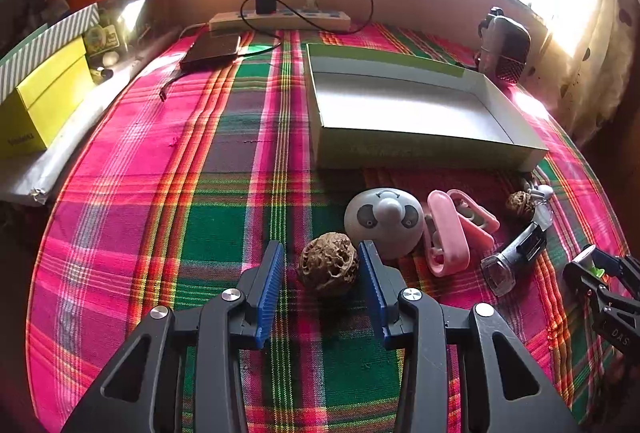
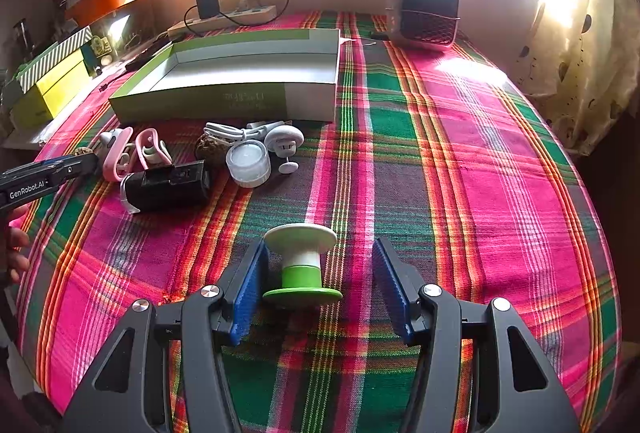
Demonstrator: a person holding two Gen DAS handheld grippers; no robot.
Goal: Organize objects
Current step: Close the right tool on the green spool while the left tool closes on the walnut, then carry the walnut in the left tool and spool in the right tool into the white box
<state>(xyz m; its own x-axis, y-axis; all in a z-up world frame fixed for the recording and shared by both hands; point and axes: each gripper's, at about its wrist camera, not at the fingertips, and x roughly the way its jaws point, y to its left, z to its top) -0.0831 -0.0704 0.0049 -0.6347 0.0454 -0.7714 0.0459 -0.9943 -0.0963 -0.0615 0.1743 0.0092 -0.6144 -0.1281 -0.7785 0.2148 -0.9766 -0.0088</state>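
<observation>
My left gripper is open around a brown wrinkled walnut on the plaid cloth; its right finger is close to the nut, its left stands apart. My right gripper is open around a white-and-green spool-shaped object that stands between the fingers, near the left one. An empty open cardboard box lies behind the objects. Beside the walnut are a grey elephant-face toy, pink clips, a black flashlight and a second walnut.
A white jar, a white mushroom-shaped piece and a coiled white cable lie by the box. A power strip, a phone, a small heater and yellow boxes line the back and left edges.
</observation>
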